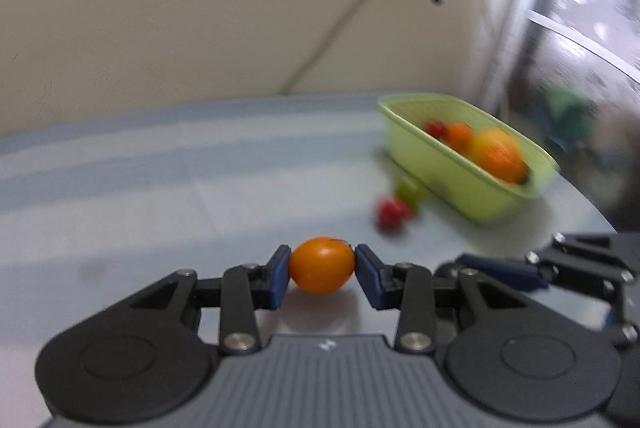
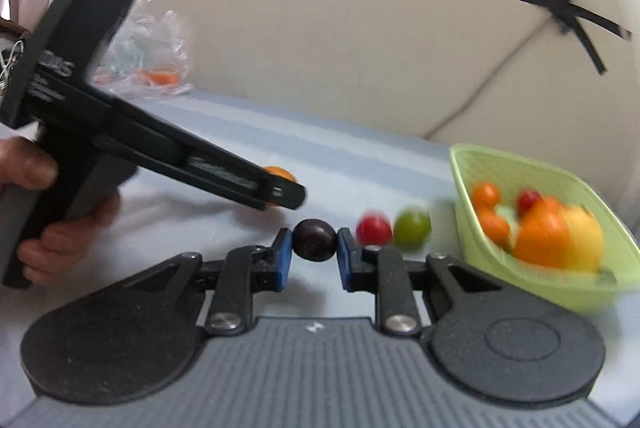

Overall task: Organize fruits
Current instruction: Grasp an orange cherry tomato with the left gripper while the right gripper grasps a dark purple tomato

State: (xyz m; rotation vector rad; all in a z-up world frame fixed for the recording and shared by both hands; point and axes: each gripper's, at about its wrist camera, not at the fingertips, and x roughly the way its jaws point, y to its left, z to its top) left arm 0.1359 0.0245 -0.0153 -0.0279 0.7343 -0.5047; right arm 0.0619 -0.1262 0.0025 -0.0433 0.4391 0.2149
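In the left wrist view my left gripper (image 1: 322, 266) is shut on a small orange tomato (image 1: 322, 265), its blue pads pressing both sides just above the table. In the right wrist view my right gripper (image 2: 314, 240) is shut on a dark purple round fruit (image 2: 315, 240). A red fruit (image 2: 373, 230) and a green fruit (image 2: 412, 228) lie on the table beside a light green basket (image 2: 472, 163) that holds several orange, red and yellow fruits. The same basket (image 1: 424, 147) sits at the right in the left wrist view, with the red fruit (image 1: 390, 211) and green fruit (image 1: 408, 189) before it.
A person's hand (image 2: 36, 171) holds the left gripper's black handle at the left of the right wrist view. A clear plastic bag (image 2: 148, 55) with something orange inside lies by the wall. The pale blue-grey table (image 1: 140, 187) ends near the basket's right side.
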